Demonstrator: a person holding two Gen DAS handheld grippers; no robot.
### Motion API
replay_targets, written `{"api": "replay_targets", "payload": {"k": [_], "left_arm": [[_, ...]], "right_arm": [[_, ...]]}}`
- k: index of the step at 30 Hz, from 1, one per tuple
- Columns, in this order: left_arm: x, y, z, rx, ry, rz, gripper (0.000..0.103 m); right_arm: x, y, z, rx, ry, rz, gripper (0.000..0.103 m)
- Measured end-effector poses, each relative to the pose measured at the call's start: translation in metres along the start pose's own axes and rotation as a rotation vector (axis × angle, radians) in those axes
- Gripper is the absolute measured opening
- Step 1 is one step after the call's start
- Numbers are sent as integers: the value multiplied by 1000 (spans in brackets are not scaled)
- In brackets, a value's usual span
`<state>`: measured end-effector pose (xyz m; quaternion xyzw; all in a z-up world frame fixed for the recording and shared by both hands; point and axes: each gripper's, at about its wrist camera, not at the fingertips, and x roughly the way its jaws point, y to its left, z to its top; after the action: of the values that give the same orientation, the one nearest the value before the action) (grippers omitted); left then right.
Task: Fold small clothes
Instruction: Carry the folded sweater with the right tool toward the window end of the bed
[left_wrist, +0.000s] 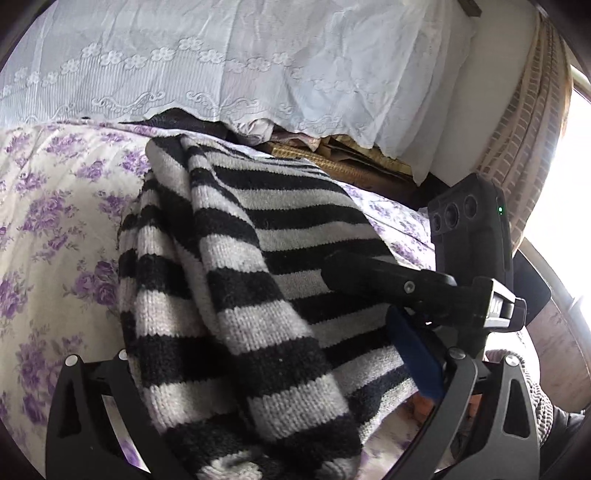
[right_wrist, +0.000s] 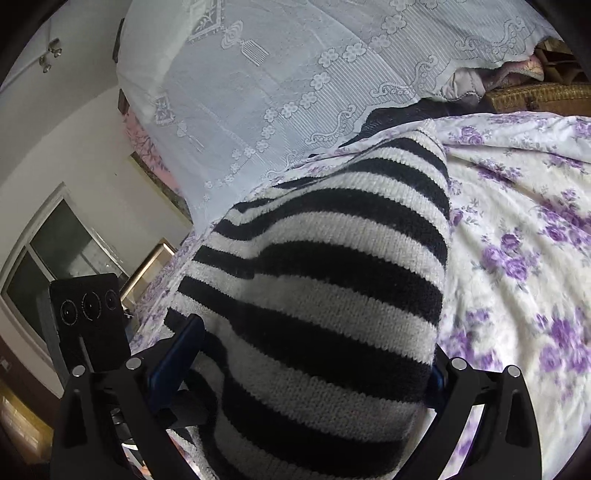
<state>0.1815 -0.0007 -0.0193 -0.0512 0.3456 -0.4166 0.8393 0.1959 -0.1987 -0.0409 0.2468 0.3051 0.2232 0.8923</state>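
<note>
Sweater (left_wrist: 236, 280): striped knit, bunched on the floral bed (left_wrist: 48, 206).
Left tool (left_wrist: 258, 417): knit draped between wide jaws; grip cannot be told.
Right tool (right_wrist: 314, 373): likewise.
Advice: edges should be aligned before release.

Both wrist views sit close over the striped sweater (left_wrist: 236, 280), seemingly facing the lace cover (right_wrist: 295, 74).
</note>
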Motion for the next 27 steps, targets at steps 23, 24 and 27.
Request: {"api": "replay_targets", "payload": {"k": [23, 24, 27], "left_arm": [[61, -250, 5, 292, 55, -233, 98], [68, -266, 6, 307, 64, -253, 98], [89, -310, 10, 347, 81, -297, 98]], "right_arm": [[-268, -66, -26, 31, -230, -229, 100], [-283, -73, -28, 39, -244, -244, 100], [-323, -92, -29, 63, -287, -286, 100]]}}
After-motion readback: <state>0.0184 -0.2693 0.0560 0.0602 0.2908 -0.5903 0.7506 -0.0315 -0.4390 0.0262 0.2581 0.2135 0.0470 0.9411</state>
